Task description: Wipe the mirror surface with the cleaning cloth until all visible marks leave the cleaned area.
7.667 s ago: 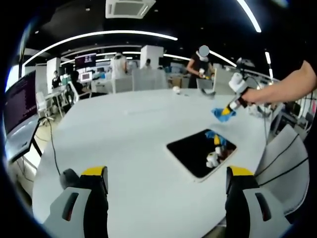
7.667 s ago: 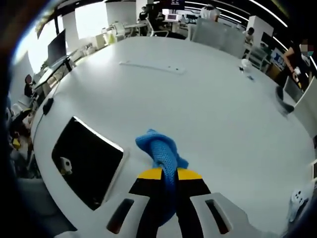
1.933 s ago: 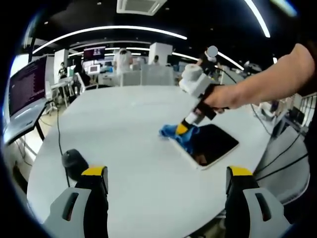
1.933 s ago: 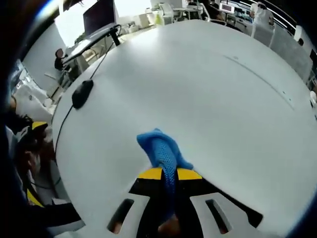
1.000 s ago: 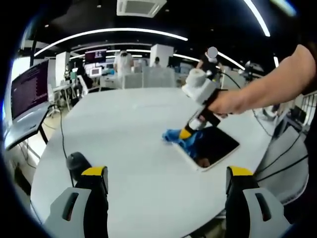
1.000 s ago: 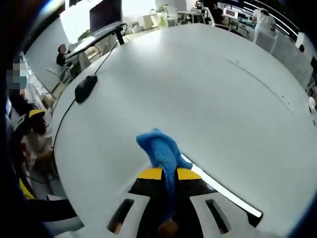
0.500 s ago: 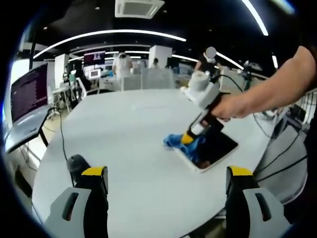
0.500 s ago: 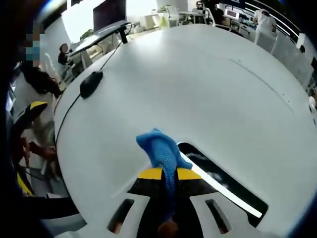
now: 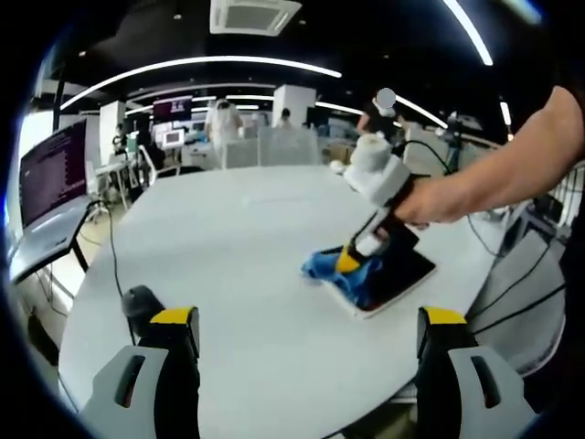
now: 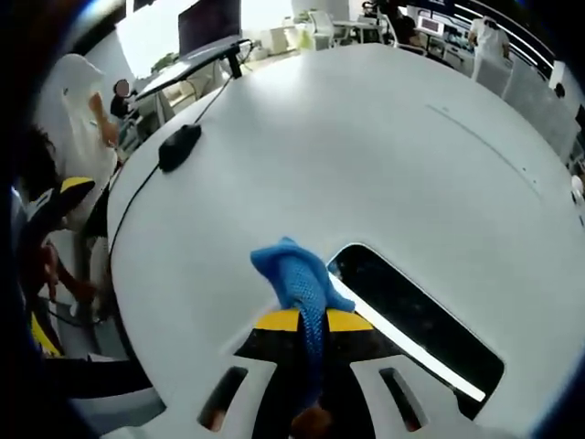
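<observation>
Blue cloth (image 10: 302, 283) pinched in right gripper (image 10: 309, 322) fingers, on mirror (image 10: 416, 325); left gripper (image 9: 309, 331) fingers spread.

1 mirror (image 9: 395, 274), 1 blue cloth (image 9: 340, 270), 1 mouse (image 9: 139, 301), 1 table (image 9: 228, 247), 2 tongs: left (image 9: 306, 340), right (image 10: 311, 322).

Curved white ceiling strip lights (image 9: 196, 64) glare brightly; the glossy white round table (image 10: 366, 155) gleams, with edges bowed and soft.

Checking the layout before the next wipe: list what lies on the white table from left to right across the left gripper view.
Black computer mouse → crumpled blue cleaning cloth, held in the right gripper's fingers → dark rectangular mirror with a white frame.
</observation>
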A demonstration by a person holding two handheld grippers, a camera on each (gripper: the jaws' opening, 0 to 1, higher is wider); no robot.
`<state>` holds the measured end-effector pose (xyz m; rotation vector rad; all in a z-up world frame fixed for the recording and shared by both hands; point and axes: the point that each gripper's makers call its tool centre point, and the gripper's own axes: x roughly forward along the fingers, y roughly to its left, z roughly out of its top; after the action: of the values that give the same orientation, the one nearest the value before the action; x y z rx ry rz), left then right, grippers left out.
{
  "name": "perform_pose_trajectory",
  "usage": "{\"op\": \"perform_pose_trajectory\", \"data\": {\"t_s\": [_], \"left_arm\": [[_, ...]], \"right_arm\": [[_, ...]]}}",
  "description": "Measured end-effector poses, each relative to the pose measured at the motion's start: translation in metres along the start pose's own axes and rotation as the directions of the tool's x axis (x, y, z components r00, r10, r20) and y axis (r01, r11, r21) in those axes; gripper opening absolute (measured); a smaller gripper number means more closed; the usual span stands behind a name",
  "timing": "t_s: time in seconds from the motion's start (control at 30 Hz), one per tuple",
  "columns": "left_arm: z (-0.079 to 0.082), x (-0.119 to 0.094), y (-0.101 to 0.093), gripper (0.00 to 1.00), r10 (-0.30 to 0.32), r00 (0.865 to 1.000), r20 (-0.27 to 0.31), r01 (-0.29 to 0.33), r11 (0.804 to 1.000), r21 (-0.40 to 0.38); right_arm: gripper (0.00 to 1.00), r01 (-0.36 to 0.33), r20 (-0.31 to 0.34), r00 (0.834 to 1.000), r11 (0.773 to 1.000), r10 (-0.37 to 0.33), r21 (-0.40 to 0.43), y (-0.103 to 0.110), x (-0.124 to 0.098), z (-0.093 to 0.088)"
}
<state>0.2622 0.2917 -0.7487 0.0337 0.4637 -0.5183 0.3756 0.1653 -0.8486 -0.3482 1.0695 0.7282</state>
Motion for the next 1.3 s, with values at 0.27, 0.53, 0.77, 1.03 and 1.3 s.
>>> {"op": "perform_pose_trajectory", "data": {"t_s": [0.27,0.53,0.77,1.03,1.3], "left_arm": [[0.0020,-0.0030,0.0031,1.00,0.006,1.000,0.002,-0.006,1.000,0.006],[0.0017,-0.0052,0.0016,1.00,0.007,1.000,0.001,-0.008,1.000,0.009],[0.0047,-0.0065,-0.0003,1.00,0.011,1.000,0.007,-0.011,1.000,0.009],[0.0054,-0.0077,-0.0012,1.00,0.016,1.000,0.009,-0.016,1.000,0.010],[0.0077,-0.0073,-0.0048,1.00,0.015,1.000,0.008,-0.016,1.000,0.015]], "right_arm": [[0.03,-0.005,-0.007,1.000,1.000,0.005,0.002,0.0019,-0.0009,-0.0026],[0.03,-0.023,-0.007,1.000,0.998,0.024,0.059,-0.0003,-0.0005,-0.0028],[0.03,-0.016,-0.005,1.000,0.999,0.016,0.051,0.0002,-0.0002,-0.0024],[0.03,-0.002,0.004,1.000,1.000,0.002,-0.002,0.0003,-0.0010,-0.0040],[0.03,0.003,0.011,1.000,1.000,-0.003,-0.005,-0.0064,-0.0037,-0.0088]]}}
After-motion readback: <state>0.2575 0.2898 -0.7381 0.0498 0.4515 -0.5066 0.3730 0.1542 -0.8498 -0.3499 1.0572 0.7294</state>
